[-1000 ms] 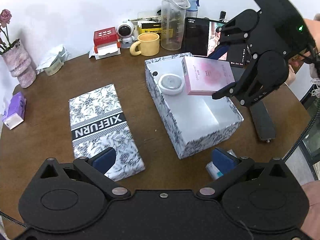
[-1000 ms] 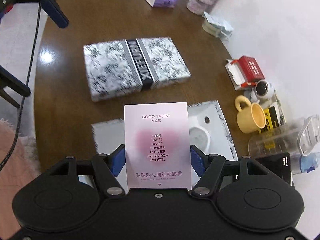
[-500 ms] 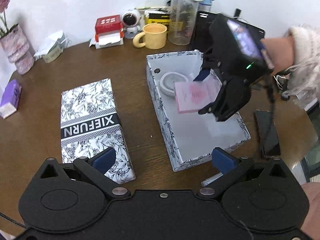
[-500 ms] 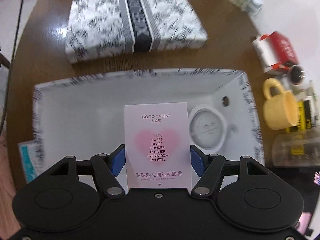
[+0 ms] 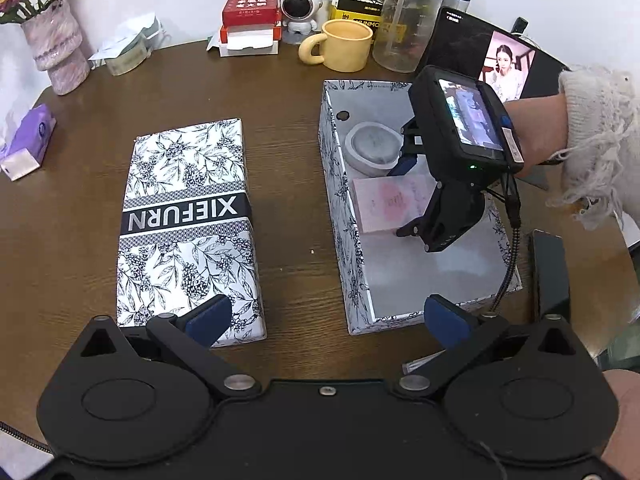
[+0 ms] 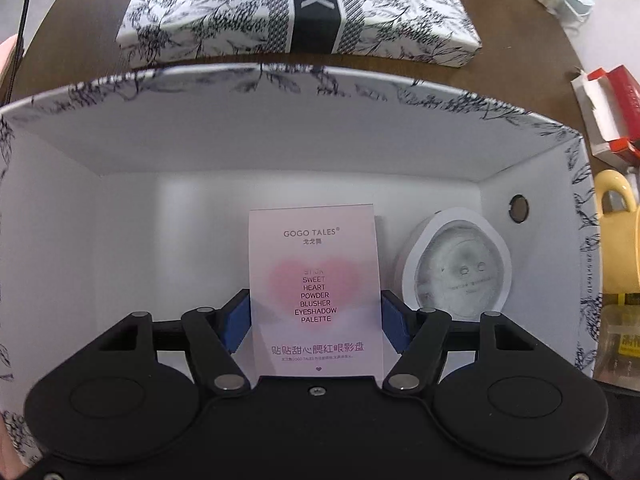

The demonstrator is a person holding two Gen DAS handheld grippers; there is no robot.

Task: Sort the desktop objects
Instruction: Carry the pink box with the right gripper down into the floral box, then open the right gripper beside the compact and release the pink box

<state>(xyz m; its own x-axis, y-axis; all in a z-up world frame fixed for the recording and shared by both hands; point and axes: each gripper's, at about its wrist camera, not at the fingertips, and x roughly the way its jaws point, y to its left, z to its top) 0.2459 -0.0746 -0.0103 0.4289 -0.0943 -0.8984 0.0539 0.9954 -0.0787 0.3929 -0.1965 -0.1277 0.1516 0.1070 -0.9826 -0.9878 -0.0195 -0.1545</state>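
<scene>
We hold the pink palette (image 6: 315, 288) in our right gripper (image 6: 315, 322), its blue pads (image 6: 236, 320) pinching the two long edges. The palette is inside the open box (image 5: 344, 216), low near the white floor; whether it touches the floor we cannot tell. From the left wrist view the right gripper (image 5: 404, 196) reaches in over the box's right wall, and the palette (image 5: 390, 202) sits about mid-length in the box. Just beside it, toward the far end, lies a round white case (image 6: 456, 268) — close, with a narrow gap between them.

Our left gripper (image 5: 326, 318) hangs above the table (image 5: 288, 160) at the near side, its fingers (image 5: 208, 318) spread wide and empty; one tip shows over the near corner of the lid (image 5: 186, 232), the other by the box's near end.

The lid, printed with leaves and a dark band, lies flat on the table to the left of the box, apart from it. Behind the box stand a yellow mug (image 5: 344, 46) and a clear bottle (image 5: 408, 16). A phone (image 5: 548, 272) lies to the right of the box.
</scene>
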